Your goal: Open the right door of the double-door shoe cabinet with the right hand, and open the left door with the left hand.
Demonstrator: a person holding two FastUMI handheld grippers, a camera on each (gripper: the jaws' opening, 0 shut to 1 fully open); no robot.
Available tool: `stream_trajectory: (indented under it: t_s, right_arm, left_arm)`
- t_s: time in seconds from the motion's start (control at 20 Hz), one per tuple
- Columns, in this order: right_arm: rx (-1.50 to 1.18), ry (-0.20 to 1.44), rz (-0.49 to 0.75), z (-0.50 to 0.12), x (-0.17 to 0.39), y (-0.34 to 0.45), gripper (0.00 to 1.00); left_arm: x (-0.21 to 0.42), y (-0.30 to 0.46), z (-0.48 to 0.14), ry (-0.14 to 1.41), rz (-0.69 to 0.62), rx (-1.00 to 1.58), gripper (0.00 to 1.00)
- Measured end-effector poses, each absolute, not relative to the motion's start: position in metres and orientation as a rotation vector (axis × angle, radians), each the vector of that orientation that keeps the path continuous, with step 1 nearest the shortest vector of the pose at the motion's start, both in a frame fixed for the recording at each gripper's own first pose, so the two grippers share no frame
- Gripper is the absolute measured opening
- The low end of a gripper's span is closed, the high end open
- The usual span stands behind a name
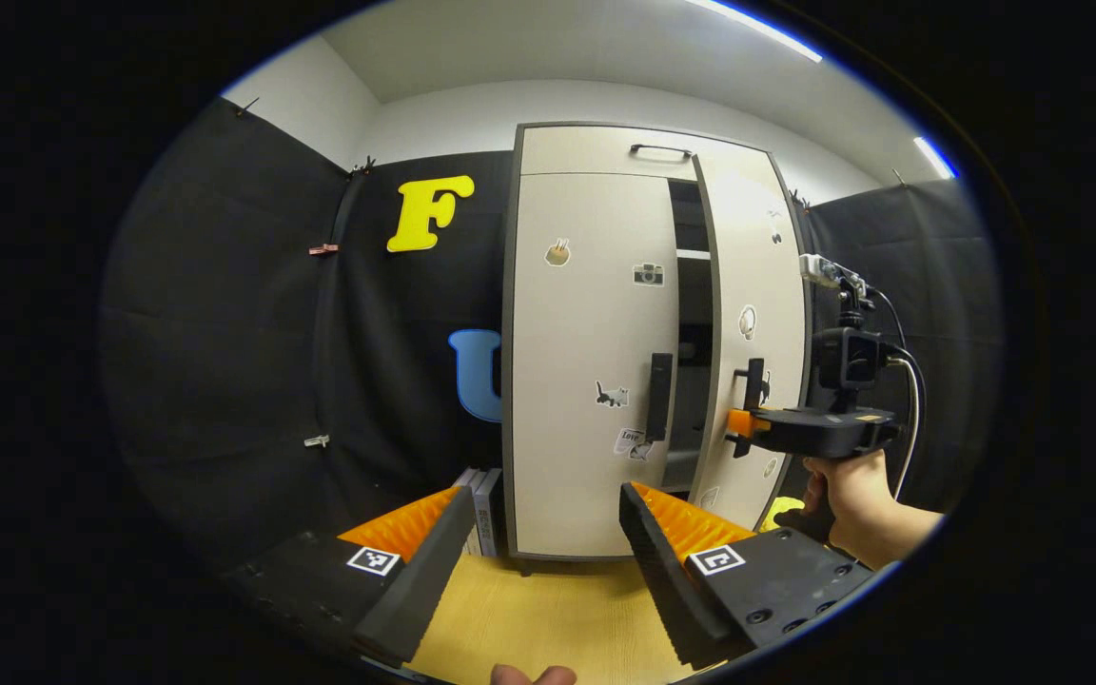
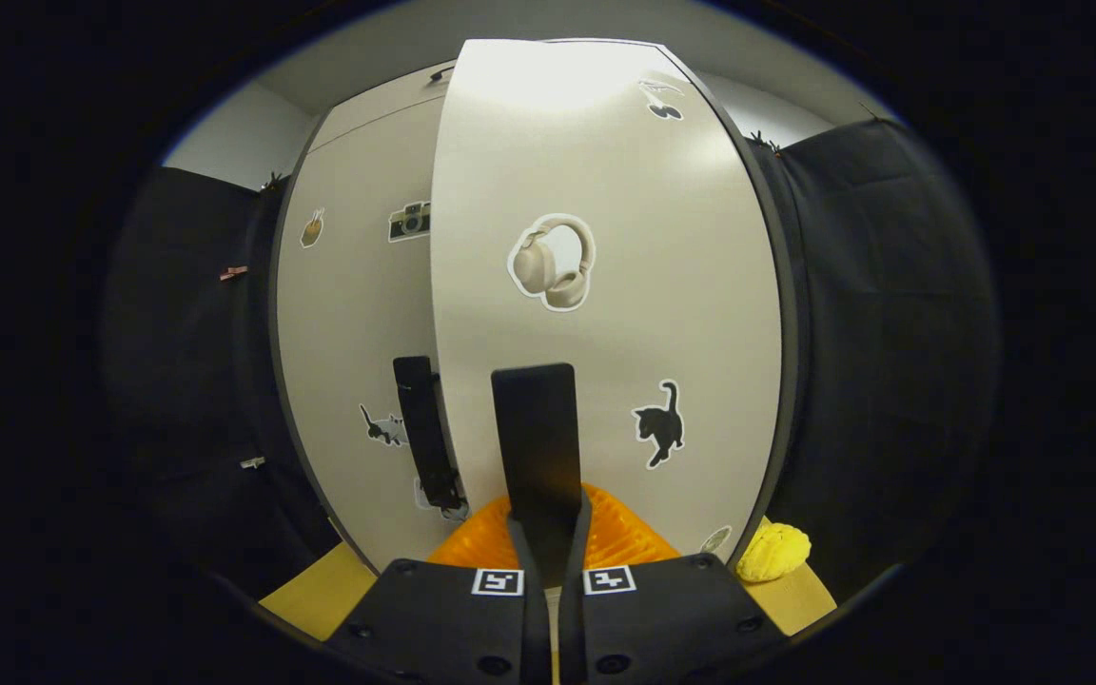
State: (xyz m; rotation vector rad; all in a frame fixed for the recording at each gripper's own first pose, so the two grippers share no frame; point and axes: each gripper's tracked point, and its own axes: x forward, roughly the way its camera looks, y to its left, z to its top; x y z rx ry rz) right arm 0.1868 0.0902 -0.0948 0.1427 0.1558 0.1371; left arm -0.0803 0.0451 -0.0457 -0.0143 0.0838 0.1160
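Right claw (image 2: 548, 547) is clamped on the right door handle (image 2: 537, 438), right door (image 2: 605, 285) already ajar; left claw (image 1: 538, 533) gapes w/ left door handle (image 1: 659, 397) ahead, door shut. Rigid, light panels—you'd grip handles mid-bar

The shoe cabinet's interior (image 1: 693, 314) shows as a narrow dark slit between the doors; one pale shelf edge is visible, and anything stored inside cannot be made out. The right hand-held gripper (image 2: 548, 533) covers the lower end of the right door's handle (image 2: 537, 438) in the right gripper view. The person's hand (image 1: 857, 504) is cut off at the wrist by the edge of the left gripper view. A yellow object (image 2: 773, 552) on the floor beside the cabinet is partly tucked behind the right door (image 2: 605, 285); what it is cannot be told. Small stickers low on the left door (image 1: 591, 362) are too small to identify.
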Motion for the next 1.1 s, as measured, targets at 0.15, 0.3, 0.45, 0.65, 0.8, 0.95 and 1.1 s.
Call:
stream_trajectory:
  t_s: [0.15, 0.3, 0.45, 0.65, 0.8, 0.95, 1.1]
  right_arm:
    - [0.149, 0.152, 0.139, -0.092, 0.176, 0.084, 0.08]
    - [0.158, 0.147, 0.146, -0.091, 0.165, 0.073, 0.08]
    - [0.161, 0.143, 0.154, -0.09, 0.152, 0.062, 0.08]
    - [0.152, 0.139, 0.162, -0.088, 0.142, 0.048, 0.08]
    - [0.157, 0.14, 0.164, -0.089, 0.137, 0.04, 0.08]
    - [0.148, 0.135, 0.159, -0.087, 0.13, 0.028, 0.07]
    - [0.139, 0.139, 0.153, -0.088, 0.126, 0.019, 0.07]
  left_arm:
    - [-0.081, 0.036, -0.042, 0.076, 0.111, -0.01, 0.95]
    - [-0.082, 0.027, -0.041, 0.074, 0.104, -0.002, 0.95]
    - [-0.08, 0.018, -0.042, 0.075, 0.094, 0.007, 0.95]
    - [-0.074, 0.004, -0.042, 0.073, 0.072, 0.019, 0.95]
    - [-0.068, -0.004, -0.04, 0.069, 0.061, 0.026, 0.95]
    - [-0.062, -0.011, -0.039, 0.066, 0.051, 0.021, 0.95]
    - [-0.053, -0.019, -0.038, 0.064, 0.038, 0.026, 0.95]
